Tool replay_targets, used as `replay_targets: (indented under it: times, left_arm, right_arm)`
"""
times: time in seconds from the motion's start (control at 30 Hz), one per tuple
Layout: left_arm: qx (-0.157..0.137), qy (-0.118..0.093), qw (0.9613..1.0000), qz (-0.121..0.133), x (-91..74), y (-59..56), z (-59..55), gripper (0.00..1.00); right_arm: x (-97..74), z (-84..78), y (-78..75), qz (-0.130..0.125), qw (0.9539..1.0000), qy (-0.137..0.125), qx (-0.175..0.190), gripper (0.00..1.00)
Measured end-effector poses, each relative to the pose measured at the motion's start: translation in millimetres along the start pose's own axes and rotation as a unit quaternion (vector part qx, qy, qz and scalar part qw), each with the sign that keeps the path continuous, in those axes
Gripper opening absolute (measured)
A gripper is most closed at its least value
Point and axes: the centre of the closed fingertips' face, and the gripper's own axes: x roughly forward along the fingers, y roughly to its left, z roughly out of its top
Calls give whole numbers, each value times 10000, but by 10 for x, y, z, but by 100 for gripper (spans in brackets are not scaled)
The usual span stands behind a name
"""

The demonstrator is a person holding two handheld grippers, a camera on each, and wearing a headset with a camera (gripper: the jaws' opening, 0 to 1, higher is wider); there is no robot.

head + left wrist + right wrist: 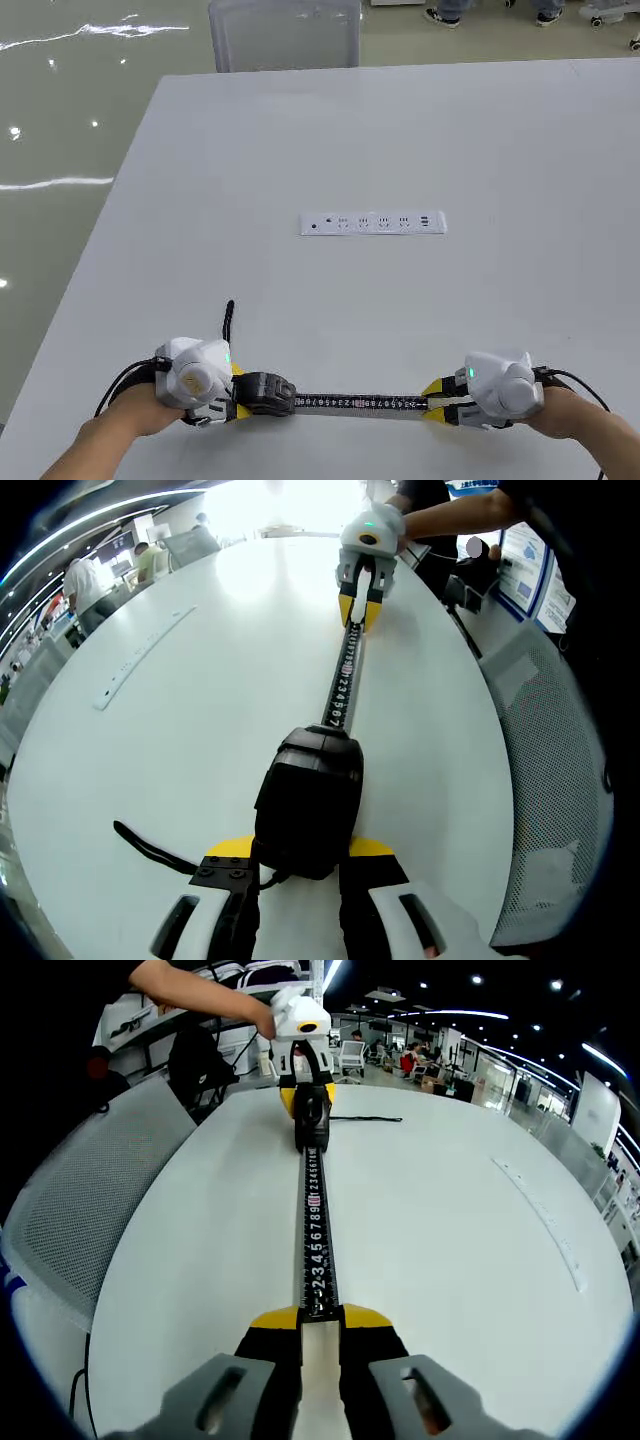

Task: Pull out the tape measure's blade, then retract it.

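Head view puts the tape measure's case [265, 393] on the bench [400, 130], on the person's side of the power strip [373, 223] and off toward its left end. The left gripper [241, 392] is clamped around the case from behind. The blade [360, 403] is drawn out flat on the bench, its long axis running roughly parallel to the power strip, and its free end is pinched in the right gripper [433, 401], which sits below the strip's right end.

So the two grippers face each other along one straight line, with the blade as that line. Each gripper view looks down the blade at the other gripper. Retracting would, as I judge it, mean walking the right gripper straight along this axis toward the case while the left one holds the case steady. Any sideways drift would likely twist or buckle the blade.

A black strap [228, 318] trails from the case toward the power strip, clear of the blade's path.

The end hook is buried between the right gripper's jaws, so how it is seated cannot be told. Whether the case has a lock, and whether it is set, is too dark to make out.
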Motion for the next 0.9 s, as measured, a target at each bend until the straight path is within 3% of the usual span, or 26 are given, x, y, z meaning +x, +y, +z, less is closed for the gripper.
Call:
replay_targets:
  times: [0.27,0.3,0.63,0.9]
  left_arm:
    - [-3,-7,10000,-2,4,2,6,28]
    - [4,-18,10000,-8,15,0,24,28]
    - [-5,6,10000,-12,11,3,23,28]
    - [-24,37,10000,39,19,8,23,29]
  right_arm:
    - [-50,-81,-13,-15,10000,64,18,11]
    - [-120,-170,-10,-30,9999,167,25,11]
    - [-315,-418,-6,-166,9991,371,149,11]
    - [-284,-408,17,-179,9986,469,149,13]
